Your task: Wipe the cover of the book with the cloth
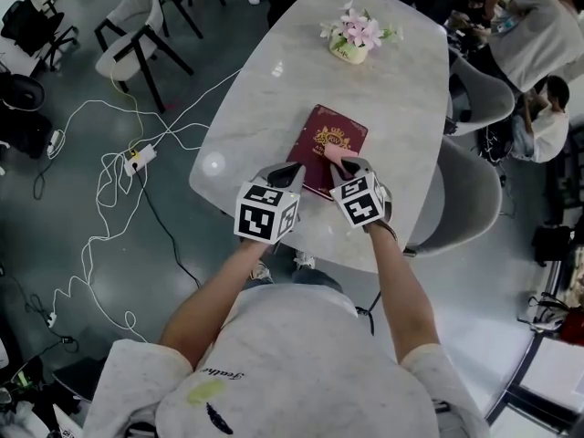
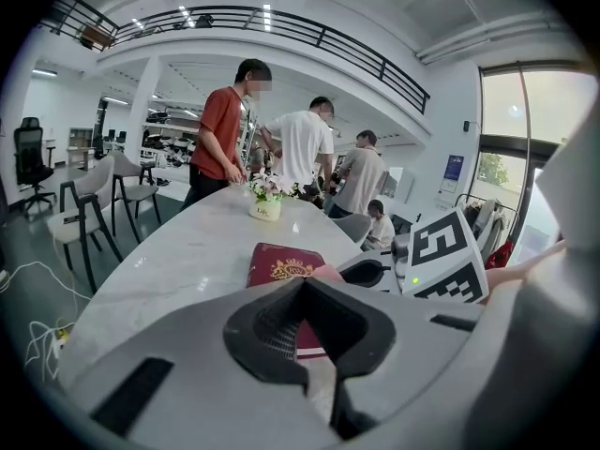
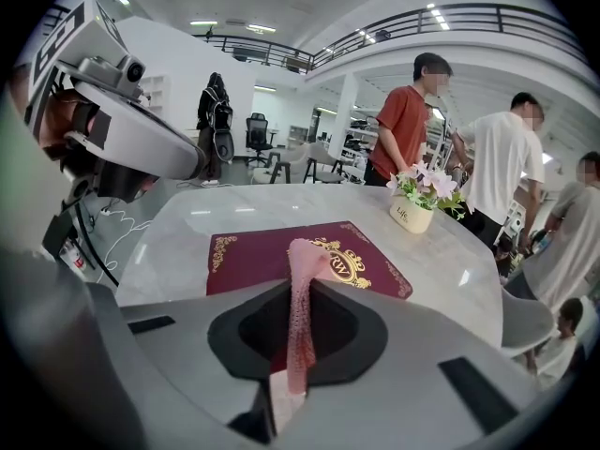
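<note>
A dark red book (image 1: pixel 328 148) with a gold crest lies flat on the white marble table (image 1: pixel 274 89); it also shows in the left gripper view (image 2: pixel 283 264) and the right gripper view (image 3: pixel 281 250). My right gripper (image 1: pixel 345 165) is shut on a pink cloth (image 3: pixel 302 298), whose free end rests on the cover near the crest (image 1: pixel 334 153). My left gripper (image 1: pixel 288 175) is shut with nothing in it, its tips at the book's near left edge (image 2: pixel 302 293).
A small pot of pink flowers (image 1: pixel 354 36) stands at the table's far end. Grey chairs (image 1: pixel 470 199) flank the right side, and white cables (image 1: pixel 119 181) trail on the floor at left. Several people (image 3: pixel 412 120) stand beyond the table.
</note>
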A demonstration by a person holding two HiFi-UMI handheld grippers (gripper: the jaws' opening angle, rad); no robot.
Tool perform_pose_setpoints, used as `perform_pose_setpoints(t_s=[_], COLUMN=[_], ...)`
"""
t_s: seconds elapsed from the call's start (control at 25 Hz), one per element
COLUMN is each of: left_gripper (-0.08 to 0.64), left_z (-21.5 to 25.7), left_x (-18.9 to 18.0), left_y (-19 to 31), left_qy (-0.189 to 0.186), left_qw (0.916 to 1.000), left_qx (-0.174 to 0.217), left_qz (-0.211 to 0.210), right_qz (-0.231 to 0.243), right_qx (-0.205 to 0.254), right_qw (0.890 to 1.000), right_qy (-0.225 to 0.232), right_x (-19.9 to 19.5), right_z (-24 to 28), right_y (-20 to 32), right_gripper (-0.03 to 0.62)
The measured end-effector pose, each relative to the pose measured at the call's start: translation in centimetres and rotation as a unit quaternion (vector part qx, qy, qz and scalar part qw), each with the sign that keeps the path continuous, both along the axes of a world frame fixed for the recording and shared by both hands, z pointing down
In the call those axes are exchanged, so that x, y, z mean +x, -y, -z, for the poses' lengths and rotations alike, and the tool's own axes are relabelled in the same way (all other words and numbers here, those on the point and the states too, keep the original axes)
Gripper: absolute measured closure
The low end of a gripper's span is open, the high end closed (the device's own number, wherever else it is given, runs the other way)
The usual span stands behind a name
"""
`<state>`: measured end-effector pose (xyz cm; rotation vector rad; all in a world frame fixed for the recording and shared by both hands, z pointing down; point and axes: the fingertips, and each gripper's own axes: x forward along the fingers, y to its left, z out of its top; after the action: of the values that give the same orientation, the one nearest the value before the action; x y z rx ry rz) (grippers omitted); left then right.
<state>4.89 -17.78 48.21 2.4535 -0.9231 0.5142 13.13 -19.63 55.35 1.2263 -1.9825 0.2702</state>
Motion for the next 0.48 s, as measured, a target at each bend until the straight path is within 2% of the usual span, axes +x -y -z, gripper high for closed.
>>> perform_pose_setpoints(t_s=[0.48], left_gripper=[0.552], left_z=[0.1], left_x=[-1.2], left_y=[-1.6], left_qy=[-0.003], left_qw=[0.9999], left_qx=[0.002], left_qz=[-0.015], right_qz=[-0.012], right_qx=[-0.005], right_qw=[1.0], right_qy=[0.001], right_x=[-1.5], right_z=[-0.2], right_y=[-2.5], right_gripper=[0.573])
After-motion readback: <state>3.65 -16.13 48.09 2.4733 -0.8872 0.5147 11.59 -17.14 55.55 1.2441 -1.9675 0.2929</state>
